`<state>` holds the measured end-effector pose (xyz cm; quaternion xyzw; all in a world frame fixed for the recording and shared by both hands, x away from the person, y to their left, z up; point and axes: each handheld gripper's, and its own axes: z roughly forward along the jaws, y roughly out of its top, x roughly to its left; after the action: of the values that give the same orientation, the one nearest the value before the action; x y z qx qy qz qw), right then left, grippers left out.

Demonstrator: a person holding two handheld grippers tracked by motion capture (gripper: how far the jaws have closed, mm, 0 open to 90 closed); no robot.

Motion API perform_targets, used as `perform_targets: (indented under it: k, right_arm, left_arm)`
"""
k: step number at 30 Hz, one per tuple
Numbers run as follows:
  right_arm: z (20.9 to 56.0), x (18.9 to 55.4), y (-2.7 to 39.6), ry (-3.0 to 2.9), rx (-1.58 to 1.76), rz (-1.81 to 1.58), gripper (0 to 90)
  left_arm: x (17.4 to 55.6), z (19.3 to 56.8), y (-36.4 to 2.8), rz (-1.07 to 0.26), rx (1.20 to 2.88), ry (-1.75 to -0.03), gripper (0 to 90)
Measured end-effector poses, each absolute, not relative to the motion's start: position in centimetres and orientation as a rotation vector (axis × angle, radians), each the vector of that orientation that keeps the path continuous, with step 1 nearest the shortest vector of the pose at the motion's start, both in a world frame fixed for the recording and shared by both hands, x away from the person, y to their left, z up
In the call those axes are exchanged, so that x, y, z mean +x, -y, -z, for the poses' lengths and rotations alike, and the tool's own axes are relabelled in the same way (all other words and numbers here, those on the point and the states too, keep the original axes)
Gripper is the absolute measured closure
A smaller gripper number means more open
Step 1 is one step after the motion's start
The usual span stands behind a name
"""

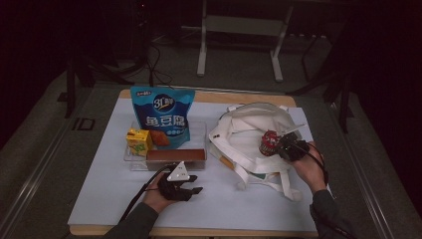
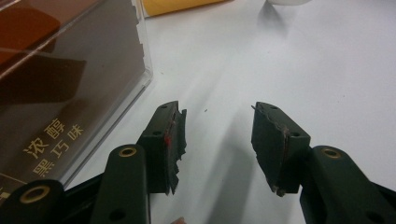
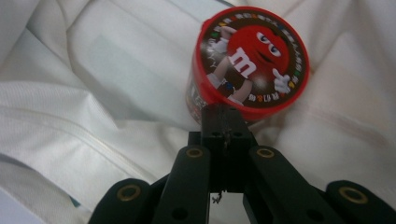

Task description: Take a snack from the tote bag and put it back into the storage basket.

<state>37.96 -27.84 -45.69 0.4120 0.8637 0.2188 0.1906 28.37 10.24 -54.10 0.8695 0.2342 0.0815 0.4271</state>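
A red M&M's tub (image 1: 270, 143) lies tilted on the white cloth bag (image 1: 249, 124), its lid (image 3: 254, 58) facing my right gripper. My right gripper (image 1: 282, 146) is shut, its joined tips (image 3: 224, 116) at the lid's lower rim. Whether they pinch the rim I cannot tell. My left gripper (image 1: 194, 185) rests low over the white mat in front of the clear box (image 1: 200, 133). Its jaws (image 2: 217, 140) stand open with nothing between them. The long brown chocolate box (image 2: 60, 93) sits behind the clear wall just left of them.
In the clear box stand a blue snack bag (image 1: 161, 117), a yellow drink carton (image 1: 138, 141) and the brown box (image 1: 175, 157). The bag's straps (image 1: 268, 181) trail toward the table's front edge. The white mat (image 1: 109, 164) covers the tabletop.
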Motion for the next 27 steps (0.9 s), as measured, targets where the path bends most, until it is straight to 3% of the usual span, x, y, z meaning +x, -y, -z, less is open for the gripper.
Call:
perform_targets:
  k: [4, 14, 17, 23, 27]
  right_arm:
    - [45.7, 38.2, 27.3, -2.433, 1.142, -0.615, 89.2]
    - [44.0, 39.1, 27.0, -2.364, 1.205, -0.701, 59.3]
    - [43.8, 39.6, 26.8, -2.343, 1.229, -0.695, 54.1]
    - [43.8, 40.5, 26.6, -2.36, 1.253, -0.673, 51.8]
    - [43.9, 40.9, 26.6, -2.351, 1.273, -0.672, 41.0]
  left_arm:
    - [28.4, 54.1, -10.2, -0.204, 2.173, -0.584, 51.9]
    - [28.4, 54.1, -10.2, -0.203, 2.173, -0.584, 51.8]
    - [28.4, 54.1, -10.2, -0.202, 2.174, -0.585, 51.7]
    - [28.4, 54.1, -10.2, -0.199, 2.175, -0.589, 50.3]
    - [28.4, 54.1, -10.2, -0.2, 2.176, -0.588, 50.3]
